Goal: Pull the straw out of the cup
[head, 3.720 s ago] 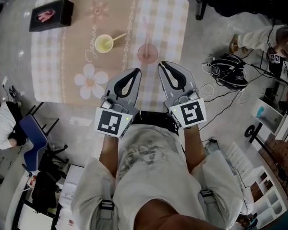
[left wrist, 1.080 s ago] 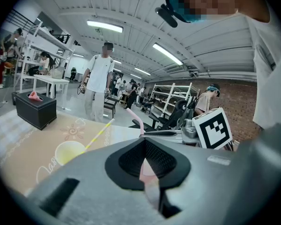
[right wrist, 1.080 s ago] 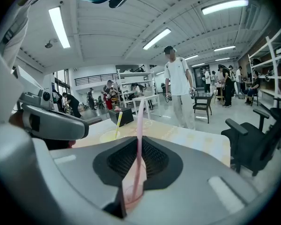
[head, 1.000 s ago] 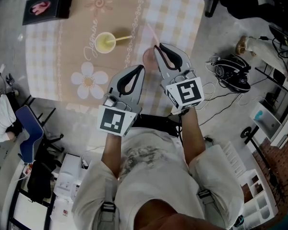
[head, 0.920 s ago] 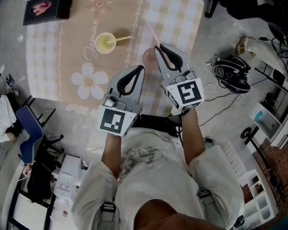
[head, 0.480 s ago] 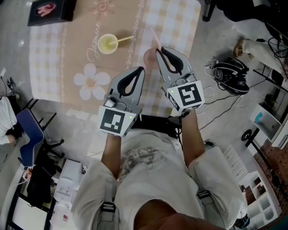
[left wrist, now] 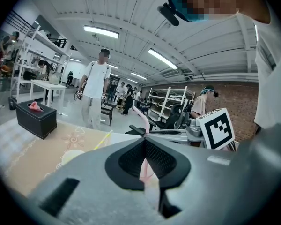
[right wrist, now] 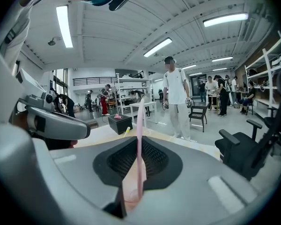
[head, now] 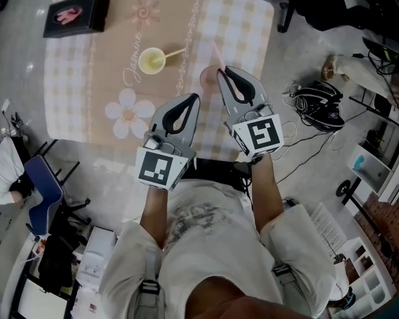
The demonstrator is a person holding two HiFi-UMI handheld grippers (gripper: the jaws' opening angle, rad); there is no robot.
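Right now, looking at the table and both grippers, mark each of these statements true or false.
1. The right gripper is shut on the pink straw. True.
2. The left gripper holds the yellow straw. False: its jaws are together on nothing, and the yellow straw stands in the yellow cup.
3. The black box sits at the far left corner of the table. True.
4. The pink straw lies flat on the table. False: it stands upright between the right gripper's jaws, above the pink cup.
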